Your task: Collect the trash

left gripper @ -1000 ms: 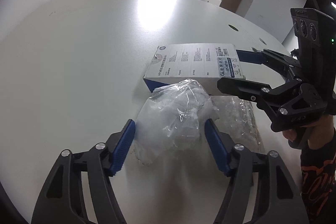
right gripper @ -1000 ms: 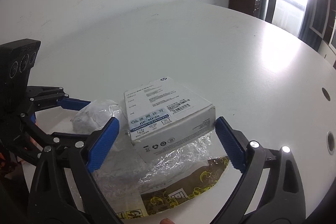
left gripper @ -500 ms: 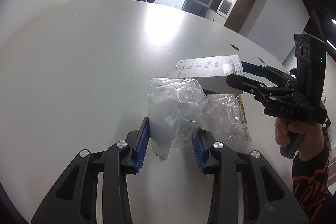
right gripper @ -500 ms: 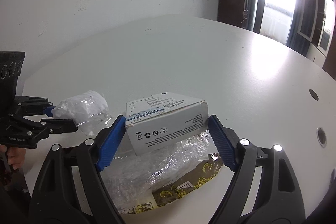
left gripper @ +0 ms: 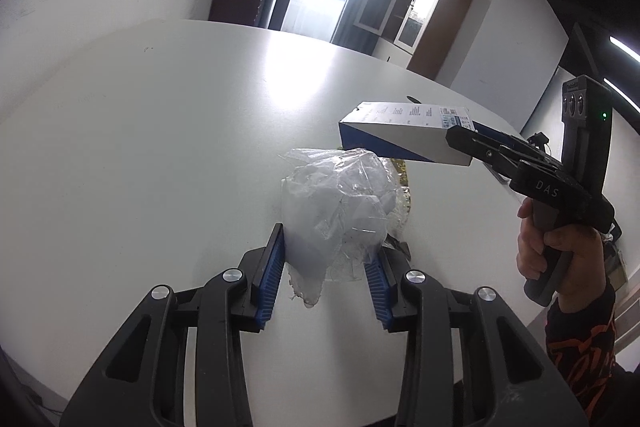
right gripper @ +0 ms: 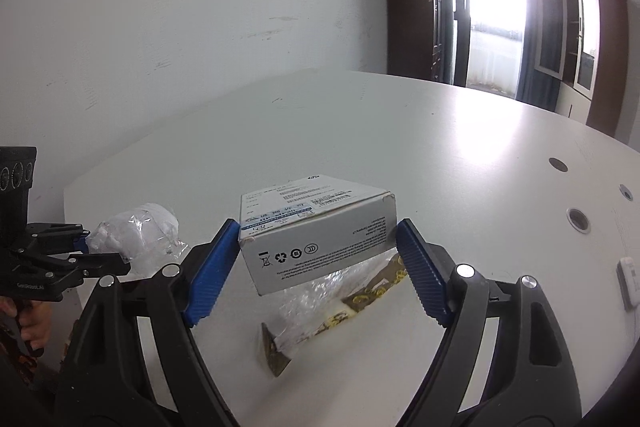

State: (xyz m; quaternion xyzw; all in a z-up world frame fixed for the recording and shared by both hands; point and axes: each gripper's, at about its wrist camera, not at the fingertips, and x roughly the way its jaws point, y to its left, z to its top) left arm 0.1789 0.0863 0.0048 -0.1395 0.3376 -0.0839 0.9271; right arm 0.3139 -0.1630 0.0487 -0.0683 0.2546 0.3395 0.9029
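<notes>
The left gripper (left gripper: 326, 271) is clamped on the crumpled plastic bag (left gripper: 340, 211), above the white table (left gripper: 160, 147). The right gripper (right gripper: 318, 267) squeezes the white box (right gripper: 316, 235), lifted over a wrapper (right gripper: 340, 311).

At the bottom of the frame, the left gripper (left gripper: 326, 267) has its blue jaws pressed on a crumpled clear plastic bag (left gripper: 340, 211). At the right, a hand (left gripper: 560, 255) holds the right gripper (left gripper: 460, 143), which grips a white and blue box (left gripper: 400, 137) above the white bench (left gripper: 160, 131).
</notes>
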